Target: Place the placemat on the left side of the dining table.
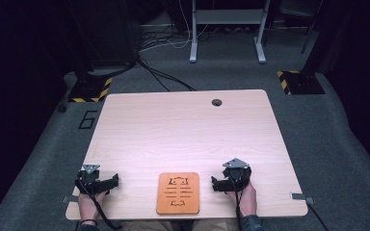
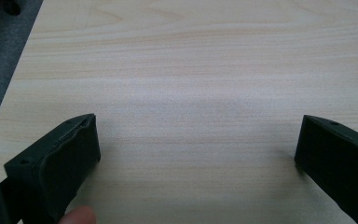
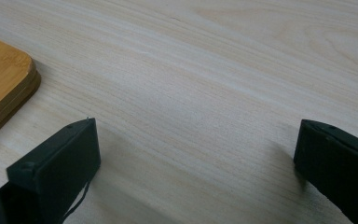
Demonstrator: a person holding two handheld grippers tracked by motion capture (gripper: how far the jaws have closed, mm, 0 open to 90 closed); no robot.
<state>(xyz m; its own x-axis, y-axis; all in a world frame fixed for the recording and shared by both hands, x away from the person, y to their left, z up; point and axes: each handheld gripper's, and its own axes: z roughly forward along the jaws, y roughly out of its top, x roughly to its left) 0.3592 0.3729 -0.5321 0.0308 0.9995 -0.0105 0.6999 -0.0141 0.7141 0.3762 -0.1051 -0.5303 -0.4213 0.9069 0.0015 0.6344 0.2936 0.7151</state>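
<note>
The flat orange-brown wooden board with rounded corners and dark engraved markings lies on the pale wooden table at the near edge, at about 6 o'clock from the table's middle, between the two grippers and touched by neither. In the right gripper view a rounded corner of the board sits at 10 o'clock, apart from the nearer jaw.

The right gripper rests on the tabletop at 3 o'clock from the board, near it, held by the person's right hand. Its jaws stand wide apart over bare wood.

The left gripper rests at 9 o'clock from the board, a little farther off, in the person's left hand. Its jaws are likewise spread wide with nothing between them, and a fingertip shows at the bottom edge.

A round dark cable hole sits near the table's far edge at 12 o'clock.
</note>
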